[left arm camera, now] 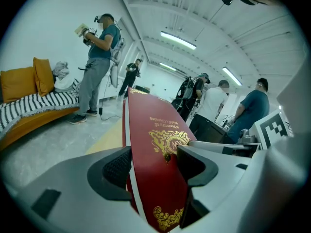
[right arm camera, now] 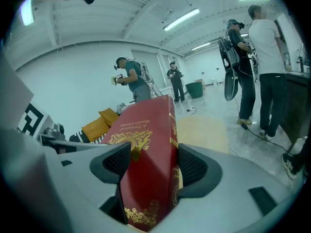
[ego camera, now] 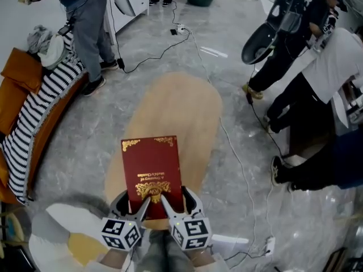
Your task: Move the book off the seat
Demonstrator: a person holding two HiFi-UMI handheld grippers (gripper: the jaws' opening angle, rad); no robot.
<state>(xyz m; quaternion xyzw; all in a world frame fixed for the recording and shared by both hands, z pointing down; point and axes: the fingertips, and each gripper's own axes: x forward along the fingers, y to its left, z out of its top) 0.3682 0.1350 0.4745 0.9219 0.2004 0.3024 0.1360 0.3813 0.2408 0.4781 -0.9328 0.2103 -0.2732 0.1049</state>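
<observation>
A dark red book (ego camera: 152, 169) with gold ornament and lettering is held out flat above a beige oval rug (ego camera: 176, 129). My left gripper (ego camera: 139, 203) is shut on the book's near edge at the left, and my right gripper (ego camera: 170, 203) is shut on it at the right. In the left gripper view the red book (left arm camera: 155, 149) runs between the two dark pads (left arm camera: 116, 166). The right gripper view shows the book (right arm camera: 146, 164) clamped with its spine towards the right pad (right arm camera: 192, 166). No seat under the book is visible.
An orange sofa (ego camera: 17, 89) with a striped throw (ego camera: 42, 103) lines the left wall. A person (ego camera: 88, 21) stands by it. Other people (ego camera: 317, 55) stand at the right. Cables (ego camera: 227, 135) cross the marble floor. A white and yellow object (ego camera: 68, 237) lies at lower left.
</observation>
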